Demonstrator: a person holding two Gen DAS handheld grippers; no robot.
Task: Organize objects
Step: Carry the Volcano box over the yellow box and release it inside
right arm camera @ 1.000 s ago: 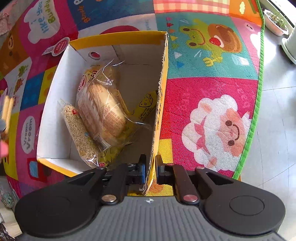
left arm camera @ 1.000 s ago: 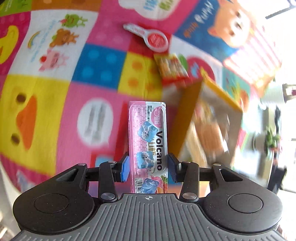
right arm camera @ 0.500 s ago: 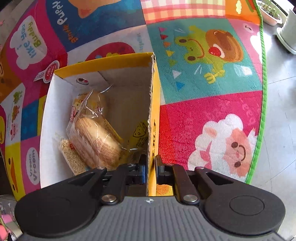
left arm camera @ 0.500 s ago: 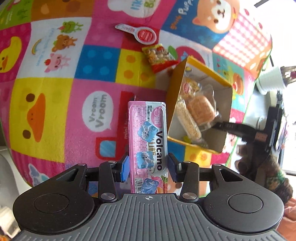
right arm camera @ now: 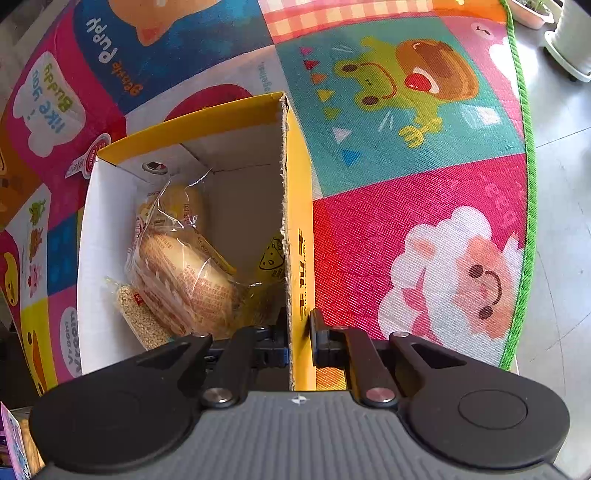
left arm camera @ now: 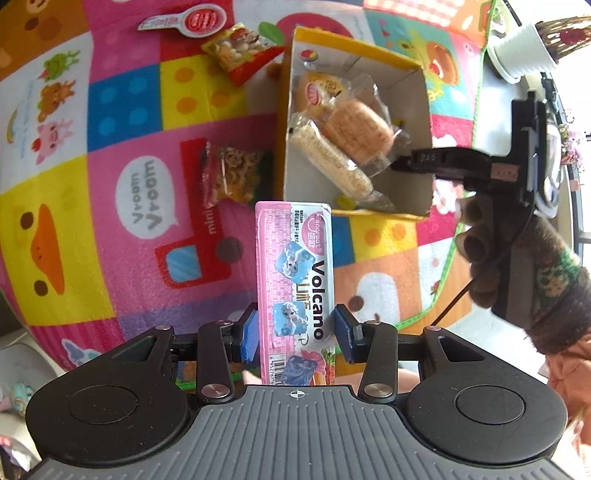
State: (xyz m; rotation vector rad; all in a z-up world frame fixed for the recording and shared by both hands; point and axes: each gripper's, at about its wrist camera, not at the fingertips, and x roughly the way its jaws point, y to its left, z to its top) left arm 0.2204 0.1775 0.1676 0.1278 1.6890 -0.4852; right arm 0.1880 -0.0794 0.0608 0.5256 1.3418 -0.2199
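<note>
My left gripper [left arm camera: 295,332] is shut on a long pink Volcano snack pack [left arm camera: 295,273] and holds it above the play mat, near the front left corner of the yellow cardboard box [left arm camera: 288,110]. The box holds wrapped breads [left arm camera: 354,125] and a sesame bar [left arm camera: 328,158]. My right gripper [right arm camera: 299,336] is shut on the box's right wall [right arm camera: 301,229], one finger inside and one outside. It also shows in the left wrist view [left arm camera: 436,162]. Inside the box, the right wrist view shows the wrapped bread [right arm camera: 184,277].
On the colourful play mat [left arm camera: 110,110] lie a red-yellow snack packet [left arm camera: 240,51], a noodle snack bag [left arm camera: 229,173] and a spoon-shaped packet [left arm camera: 184,20]. The mat's green edge [right arm camera: 521,147] borders a grey floor with white plant pots [left arm camera: 524,55].
My left gripper with the pink pack has risen and moved back, so the box and mat look farther and more central. The box has shifted slightly in the right gripper's hold.
</note>
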